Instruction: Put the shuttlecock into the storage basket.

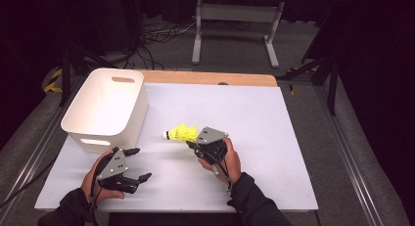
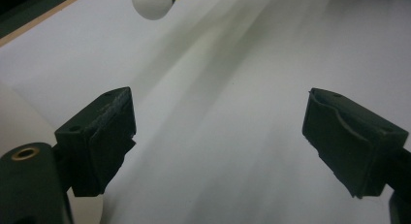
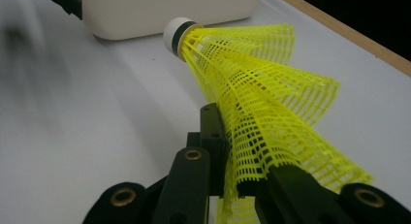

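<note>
A yellow shuttlecock [image 1: 180, 133] with a white cork tip is pinched by its mesh skirt in my right gripper [image 1: 193, 143], held just above the white table mat [image 1: 254, 138] near its middle. In the right gripper view the skirt [image 3: 261, 112] is squeezed between the two black jaws and the cork [image 3: 175, 34] points toward the white bin. My left gripper [image 1: 138, 164] hovers near the front left of the mat, its jaws wide apart with nothing between them. In the left gripper view the fingers [image 2: 99, 136] frame bare mat, and the cork [image 2: 152, 2] shows at the top.
A white plastic bin [image 1: 105, 108] with handle slots stands at the back left of the mat, empty as far as I can see. A wooden table edge [image 1: 210, 78] runs along the far side. Beyond it are a metal table frame [image 1: 235, 25] and floor cables.
</note>
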`<state>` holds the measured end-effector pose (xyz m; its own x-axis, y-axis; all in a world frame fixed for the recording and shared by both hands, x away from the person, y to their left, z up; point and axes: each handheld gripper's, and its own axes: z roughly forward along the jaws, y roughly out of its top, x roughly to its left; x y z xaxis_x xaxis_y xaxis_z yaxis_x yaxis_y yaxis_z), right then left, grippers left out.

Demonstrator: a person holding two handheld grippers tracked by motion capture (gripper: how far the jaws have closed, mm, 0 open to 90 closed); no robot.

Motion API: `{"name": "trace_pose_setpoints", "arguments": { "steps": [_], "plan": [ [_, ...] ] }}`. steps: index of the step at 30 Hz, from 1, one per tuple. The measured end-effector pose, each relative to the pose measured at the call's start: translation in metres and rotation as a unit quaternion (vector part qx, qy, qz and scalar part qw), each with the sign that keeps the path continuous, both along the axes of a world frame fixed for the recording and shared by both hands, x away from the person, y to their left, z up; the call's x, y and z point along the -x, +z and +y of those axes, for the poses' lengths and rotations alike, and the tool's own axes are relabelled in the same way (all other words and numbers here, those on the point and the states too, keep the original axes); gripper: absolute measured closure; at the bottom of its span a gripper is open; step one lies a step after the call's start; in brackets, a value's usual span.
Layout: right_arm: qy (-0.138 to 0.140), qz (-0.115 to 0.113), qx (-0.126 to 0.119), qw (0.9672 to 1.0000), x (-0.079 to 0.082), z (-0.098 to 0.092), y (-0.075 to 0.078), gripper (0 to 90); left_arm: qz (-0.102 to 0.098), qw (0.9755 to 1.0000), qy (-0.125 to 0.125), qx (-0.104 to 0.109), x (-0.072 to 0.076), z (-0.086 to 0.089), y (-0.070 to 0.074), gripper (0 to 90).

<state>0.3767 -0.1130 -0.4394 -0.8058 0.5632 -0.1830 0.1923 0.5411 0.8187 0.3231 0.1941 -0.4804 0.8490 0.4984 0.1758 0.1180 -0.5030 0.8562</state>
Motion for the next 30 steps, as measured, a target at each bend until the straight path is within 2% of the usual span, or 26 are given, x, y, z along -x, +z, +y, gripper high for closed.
{"name": "trace_pose_setpoints", "arguments": {
  "steps": [2, 3, 7, 16, 25, 28, 30],
  "plan": [
    [0.004, 0.0, 0.003, 1.0, 0.002, -0.002, 0.0, 86.5, 0.0, 1.0, -0.003, 0.002, -0.002, -0.002, 0.001, 12.5],
    [0.005, -0.001, 0.006, 1.0, 0.003, -0.003, 0.0, 86.5, 0.006, 0.9999, -0.009, 0.012, -0.004, -0.005, 0.002, 12.1],
    [0.011, -0.005, 0.015, 0.9998, 0.007, -0.005, 0.0, 86.4, 0.011, 0.9997, -0.015, 0.013, -0.011, -0.012, 0.004, 11.9],
    [0.032, -0.013, 0.04, 0.9986, 0.015, -0.005, -0.001, 86.4, 0.01, 0.9995, -0.029, 0.001, -0.019, -0.032, 0.006, 12.3],
    [0.07, -0.016, 0.074, 0.9947, 0.02, 0.003, -0.002, 86.2, 0.032, 0.9987, -0.04, -0.005, -0.032, -0.046, 0.005, 15.3],
    [0.081, -0.02, 0.082, 0.9932, 0.023, 0.006, -0.002, 86.1, 0.038, 0.9985, -0.033, -0.022, -0.036, -0.051, 0.003, 17.7],
    [0.085, -0.028, 0.092, 0.9917, 0.024, 0.008, -0.003, 86.1, 0.045, 0.9983, -0.035, -0.016, -0.038, -0.052, 0.002, 21.2]
  ]
}}
